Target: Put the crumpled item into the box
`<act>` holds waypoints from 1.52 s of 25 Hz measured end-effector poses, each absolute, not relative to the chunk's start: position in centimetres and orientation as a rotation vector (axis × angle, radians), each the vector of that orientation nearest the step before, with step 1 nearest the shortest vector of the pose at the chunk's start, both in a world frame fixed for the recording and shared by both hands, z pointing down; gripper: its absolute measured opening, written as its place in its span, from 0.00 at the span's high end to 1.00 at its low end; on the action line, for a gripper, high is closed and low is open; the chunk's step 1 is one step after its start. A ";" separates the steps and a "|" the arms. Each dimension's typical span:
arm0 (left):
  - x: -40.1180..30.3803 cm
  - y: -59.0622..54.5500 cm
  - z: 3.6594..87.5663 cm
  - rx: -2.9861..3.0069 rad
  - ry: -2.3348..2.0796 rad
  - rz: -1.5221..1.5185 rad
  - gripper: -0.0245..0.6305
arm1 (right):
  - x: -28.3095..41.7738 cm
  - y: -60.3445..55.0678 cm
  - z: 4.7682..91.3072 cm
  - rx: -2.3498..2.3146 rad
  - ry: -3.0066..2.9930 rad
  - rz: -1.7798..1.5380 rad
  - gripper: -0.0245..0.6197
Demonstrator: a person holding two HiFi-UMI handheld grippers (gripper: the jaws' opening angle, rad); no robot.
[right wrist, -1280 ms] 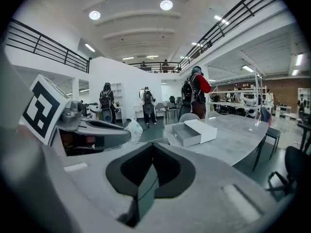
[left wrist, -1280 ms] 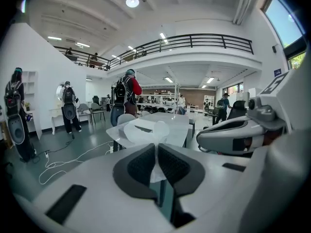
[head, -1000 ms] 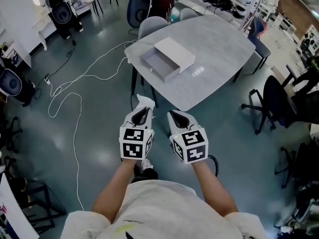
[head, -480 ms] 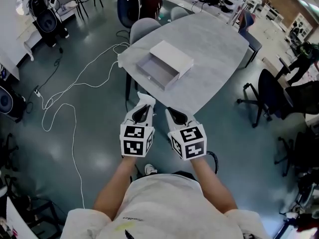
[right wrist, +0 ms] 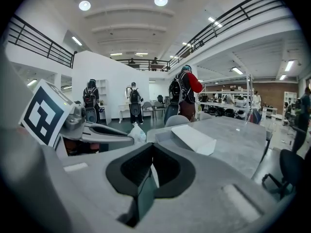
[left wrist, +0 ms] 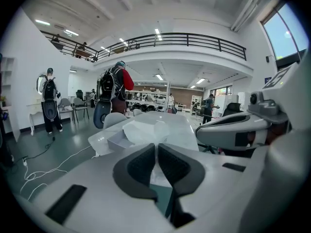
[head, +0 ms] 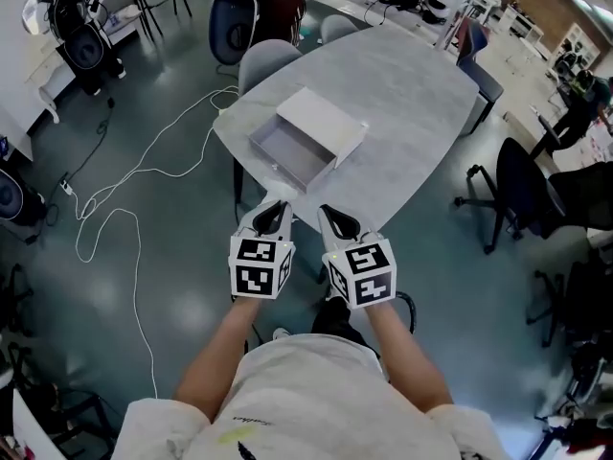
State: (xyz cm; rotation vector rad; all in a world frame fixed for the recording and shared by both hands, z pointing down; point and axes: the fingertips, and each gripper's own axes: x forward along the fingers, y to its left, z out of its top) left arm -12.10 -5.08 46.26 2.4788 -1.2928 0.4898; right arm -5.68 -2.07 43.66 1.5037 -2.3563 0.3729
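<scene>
One grey table (head: 421,113) lies ahead of both sets of fingers, its near edge just beyond the fingertips. One white box (head: 321,123) rests on it, ahead of the fingers, with its tray slid open toward them.

Two grippers are held side by side. The left gripper (left wrist: 156,147) has its fingers clamped on the one crumpled item (left wrist: 146,131), a white, creased, thin sheet bunched up and protruding past the fingertips. The right gripper (right wrist: 151,147) has its fingers closed together with nothing between them.

Compared with half a second ago, table and box sit nearer the fingertips; both grips are unchanged.
</scene>
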 end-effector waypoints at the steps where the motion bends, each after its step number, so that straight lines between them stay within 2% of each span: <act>1: -11.6 -5.8 46.3 2.476 -1.302 0.493 0.93 | -5.2 -2.9 43.7 1.496 -2.365 0.371 0.95; 19: -4.8 -18.6 49.2 2.288 -1.475 0.563 0.93 | 2.1 -15.9 44.0 1.297 -2.514 0.405 0.95; 38: -6.3 -24.3 55.9 2.114 -1.446 0.745 0.92 | 1.3 -20.7 46.8 1.157 -2.525 0.471 0.95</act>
